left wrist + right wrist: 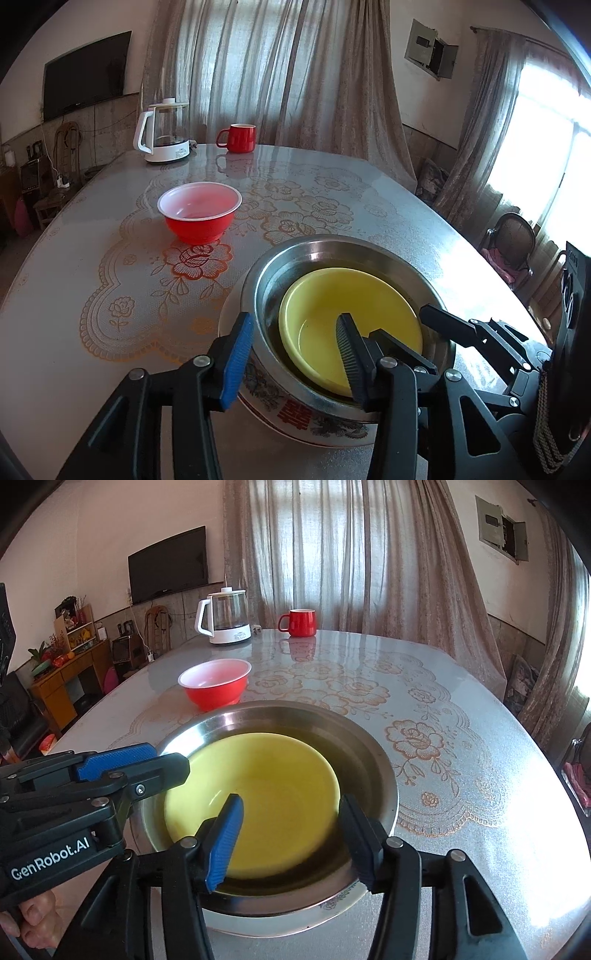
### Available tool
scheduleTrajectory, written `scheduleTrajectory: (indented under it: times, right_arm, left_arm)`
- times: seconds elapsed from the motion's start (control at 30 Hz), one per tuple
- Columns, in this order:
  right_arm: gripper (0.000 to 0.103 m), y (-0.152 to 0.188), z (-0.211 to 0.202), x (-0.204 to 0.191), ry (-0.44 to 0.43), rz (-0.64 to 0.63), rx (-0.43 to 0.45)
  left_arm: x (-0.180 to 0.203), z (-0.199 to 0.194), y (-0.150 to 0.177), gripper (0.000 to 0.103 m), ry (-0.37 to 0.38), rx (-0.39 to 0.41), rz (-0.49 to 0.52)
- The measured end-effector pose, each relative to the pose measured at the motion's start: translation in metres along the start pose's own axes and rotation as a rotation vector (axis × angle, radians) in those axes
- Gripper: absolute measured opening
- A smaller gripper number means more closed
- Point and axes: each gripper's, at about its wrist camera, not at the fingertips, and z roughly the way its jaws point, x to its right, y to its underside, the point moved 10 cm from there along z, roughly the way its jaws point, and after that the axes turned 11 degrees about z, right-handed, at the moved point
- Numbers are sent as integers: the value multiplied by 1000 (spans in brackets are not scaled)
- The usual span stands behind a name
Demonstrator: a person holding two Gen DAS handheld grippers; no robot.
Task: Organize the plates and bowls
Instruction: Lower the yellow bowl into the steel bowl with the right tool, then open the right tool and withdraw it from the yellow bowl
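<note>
nearest the left gripper [291, 354], its fingers stand spread apart and grasp nothing: the blue ribbed pad [236, 363] sits outside the metal bowl's near-left wall, the black ribbed pad [347, 356] hangs inside over the yellow bowl [351, 314], so the steel rim passes between them. whether either pad touches the rim cannot be told. the right gripper [291, 842] is likewise released, blue pad [225, 843] over the yellow bowl's near edge, black pad [356, 843] over the gap between yellow rim and steel wall. in the right wrist view the left gripper reaches in from the left, its tips at the steel rim.

the stack itself: a smooth, matte yellow bowl nested in a wide, shiny stainless bowl [369, 746], which rests on a flat white plate [325, 424] with a floral band and a red character on its lip.

beyond the left fingertips, up and to the left, a red plastic bowl [199, 212] with a white inside stands alone, with bare tabletop all around it. the table [74, 277] is round, glossy, and covered by a lace-patterned cloth.

farthest, near the far edge, stand a glass kettle [164, 131] on a white base and a red mug [238, 137], apart from each other.
</note>
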Motion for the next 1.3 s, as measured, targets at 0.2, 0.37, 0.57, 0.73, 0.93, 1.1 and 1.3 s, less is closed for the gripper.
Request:
scheduleTrajectory:
  times: [0.2, 0.37, 0.57, 0.73, 0.93, 1.1, 1.3]
  right_arm:
    - [57, 1, 0, -2, -6, -1, 8]
    - [59, 2, -1, -5, 2, -17, 20]
    - [60, 4, -1, -7, 6, -31, 36]
    - [60, 4, -2, -8, 3, -29, 38]
    - [60, 4, -3, -6, -7, -14, 38]
    - [60, 0, -3, -3, -27, 30, 11]
    - [60, -9, -6, 5, -68, 124, -7]
  left_arm:
    - [-5, -4, 6, 55, -15, -10, -31]
    - [-11, -9, 8, 64, -51, -2, -25]
    - [-14, -12, 13, 71, -52, 8, -36]
    - [-16, -14, 17, 71, -55, 8, -35]
    - [-24, -17, 23, 71, -75, 0, -44]
    - [-35, -18, 30, 71, -95, -16, -60]
    - [-48, -16, 39, 71, -112, -41, -84]
